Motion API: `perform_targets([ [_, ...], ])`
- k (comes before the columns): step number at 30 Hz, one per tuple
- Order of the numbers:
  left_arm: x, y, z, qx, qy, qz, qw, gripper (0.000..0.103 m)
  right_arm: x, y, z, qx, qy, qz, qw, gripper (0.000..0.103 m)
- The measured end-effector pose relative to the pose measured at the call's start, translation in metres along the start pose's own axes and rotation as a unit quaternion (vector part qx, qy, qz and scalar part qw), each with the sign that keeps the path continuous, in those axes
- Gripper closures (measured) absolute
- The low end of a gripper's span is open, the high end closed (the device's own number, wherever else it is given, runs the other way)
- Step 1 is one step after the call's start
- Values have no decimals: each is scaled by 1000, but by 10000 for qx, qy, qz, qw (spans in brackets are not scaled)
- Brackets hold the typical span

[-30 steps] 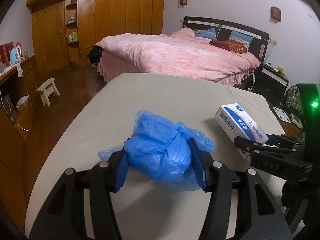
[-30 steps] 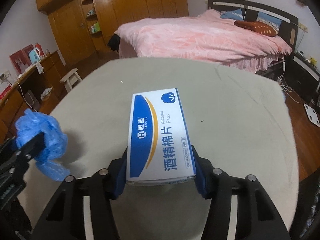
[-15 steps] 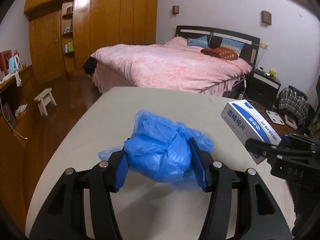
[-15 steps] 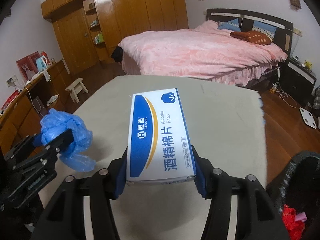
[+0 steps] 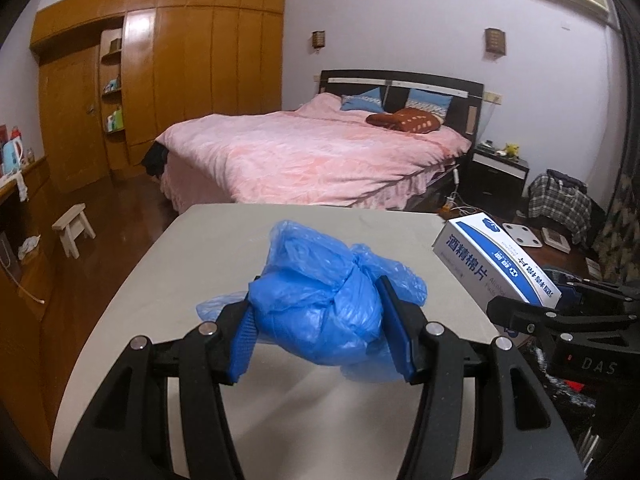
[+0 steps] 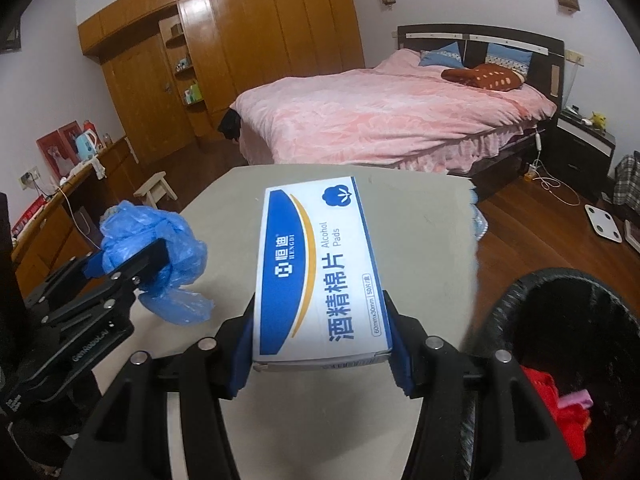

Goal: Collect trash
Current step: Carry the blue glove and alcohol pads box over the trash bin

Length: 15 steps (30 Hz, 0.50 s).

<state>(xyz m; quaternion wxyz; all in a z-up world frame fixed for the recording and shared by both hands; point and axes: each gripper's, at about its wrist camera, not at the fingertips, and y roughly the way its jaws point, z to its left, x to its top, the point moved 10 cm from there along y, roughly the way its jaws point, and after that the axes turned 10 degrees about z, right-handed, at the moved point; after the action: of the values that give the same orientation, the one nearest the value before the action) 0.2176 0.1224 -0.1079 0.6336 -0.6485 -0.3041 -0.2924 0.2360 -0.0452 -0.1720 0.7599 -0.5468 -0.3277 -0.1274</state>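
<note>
My left gripper [image 5: 318, 320] is shut on a crumpled blue plastic bag [image 5: 320, 300], held above the beige table [image 5: 192, 264]. The right wrist view shows that bag [image 6: 152, 244] at the left, in the left gripper [image 6: 132, 264]. My right gripper [image 6: 320, 344] is shut on a white and blue box of alcohol pads [image 6: 320, 264], lifted off the table [image 6: 424, 240]. The same box [image 5: 496, 264] appears at the right of the left wrist view. A black trash bin [image 6: 568, 352] with red and pink waste inside stands on the floor at the lower right, just right of the box.
Beyond the table lies a bed with a pink cover [image 5: 312, 160]. A small wooden stool [image 5: 74, 228] stands on the wood floor at the left. A white bathroom scale [image 6: 604, 224] lies on the floor at the right, near a black nightstand [image 5: 500, 172].
Both grippers have risen and drawn back to the right with their loads. The table has shrunk in view and the black trash bin has come into the right wrist view.
</note>
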Motion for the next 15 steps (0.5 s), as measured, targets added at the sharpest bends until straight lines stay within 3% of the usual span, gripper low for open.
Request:
perform_targets([
  [15,-3,-28,-78,-497,425,-151,9977,49,-16,-66,-40,-277,236,-388,9986,48],
])
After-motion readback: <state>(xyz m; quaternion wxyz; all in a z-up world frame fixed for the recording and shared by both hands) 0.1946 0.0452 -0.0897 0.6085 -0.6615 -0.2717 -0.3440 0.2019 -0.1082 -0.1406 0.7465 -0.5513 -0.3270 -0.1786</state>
